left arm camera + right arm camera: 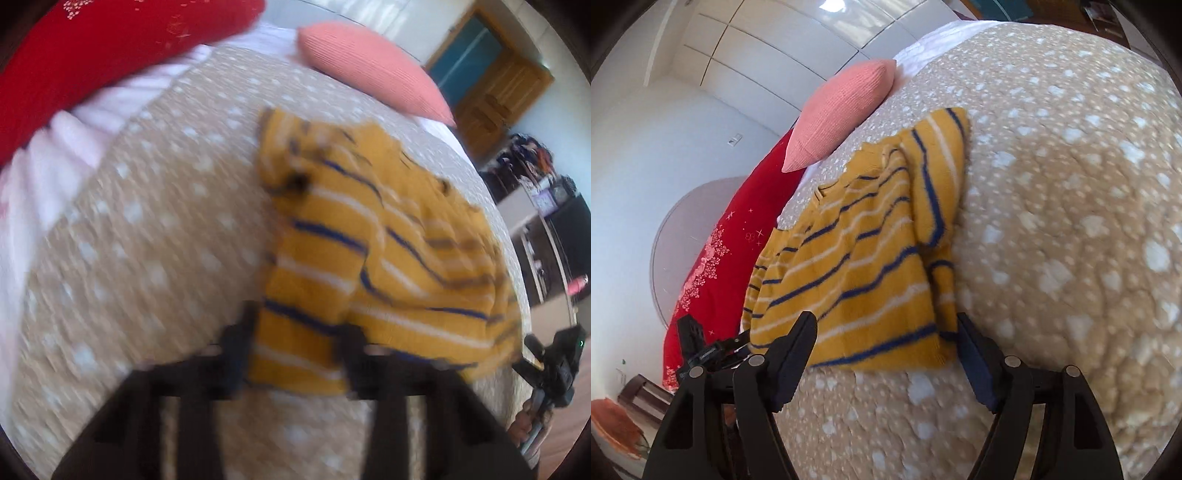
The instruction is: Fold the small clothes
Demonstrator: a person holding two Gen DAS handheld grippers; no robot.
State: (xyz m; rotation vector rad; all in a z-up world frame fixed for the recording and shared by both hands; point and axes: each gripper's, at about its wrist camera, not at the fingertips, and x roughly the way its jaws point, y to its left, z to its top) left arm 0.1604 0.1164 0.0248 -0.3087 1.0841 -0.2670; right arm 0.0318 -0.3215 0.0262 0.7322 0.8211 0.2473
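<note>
Striped sweater (864,258) hem between spread fingers of both left gripper (295,354) and right gripper (886,354)

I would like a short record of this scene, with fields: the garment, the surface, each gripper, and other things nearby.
garment: yellow striped sweater, lying crumpled, one sleeve folded over the body
surface: beige spotted blanket on a bed
left gripper: open, fingers on either side of the sweater's near edge; view blurred
right gripper: open, at the sweater's hem, not gripping it
nearby: pink pillow and red pillow beyond the sweater
fold state: not yet neatly folded
</note>
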